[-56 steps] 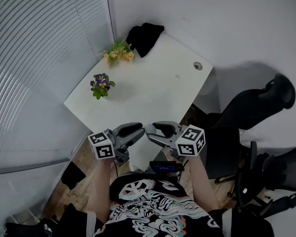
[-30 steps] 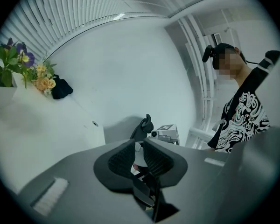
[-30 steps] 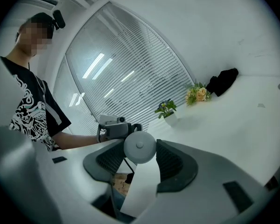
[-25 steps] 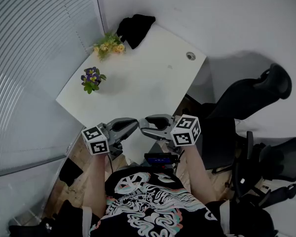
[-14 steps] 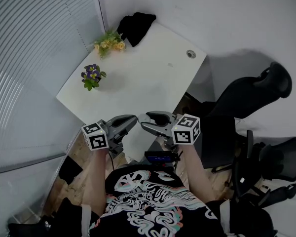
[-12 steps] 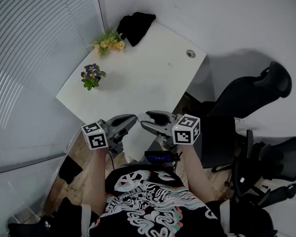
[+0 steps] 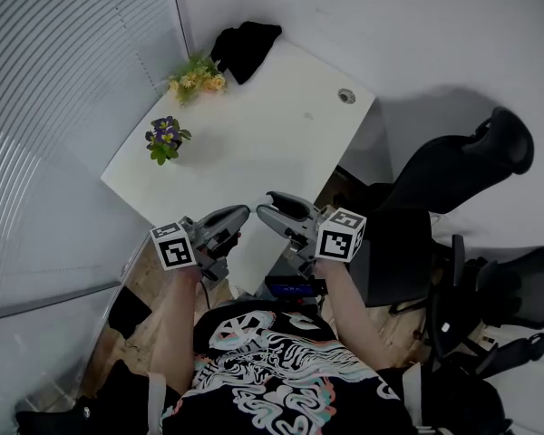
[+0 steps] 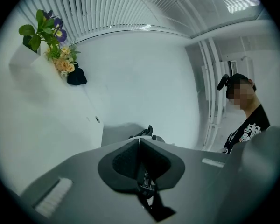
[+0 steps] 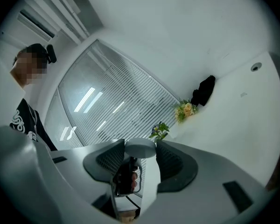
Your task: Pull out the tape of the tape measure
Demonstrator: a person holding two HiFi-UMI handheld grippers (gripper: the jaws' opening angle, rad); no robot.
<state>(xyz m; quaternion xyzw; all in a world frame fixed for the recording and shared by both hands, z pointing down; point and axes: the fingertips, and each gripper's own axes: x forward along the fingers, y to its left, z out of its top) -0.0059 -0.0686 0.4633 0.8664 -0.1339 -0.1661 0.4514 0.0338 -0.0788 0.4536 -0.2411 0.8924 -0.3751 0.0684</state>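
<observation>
I see no tape measure in any view. In the head view both grippers are held over the near corner of the white table (image 7: 254,143), tips facing each other with a small gap. My left gripper (image 7: 240,212) is shut; in the left gripper view its pads (image 8: 130,157) meet with nothing visible between them. My right gripper (image 7: 265,207) is open. In the right gripper view its jaws (image 9: 140,146) stand apart around a grey rounded thing (image 9: 140,149), apparently the left gripper's nose seen beyond them, with a hand (image 9: 129,177) on a black grip behind.
A purple flower pot (image 7: 166,140), a yellow bouquet (image 7: 198,77) and a black cloth (image 7: 245,43) sit along the table's far left side. Black office chairs (image 7: 453,175) stand to the right. Window blinds (image 7: 63,107) run along the left. A black device (image 7: 295,288) hangs at the person's chest.
The right gripper has risen a little and turned, its marker cube now facing more downward. The left gripper has rolled in place. The tips stay close together.
</observation>
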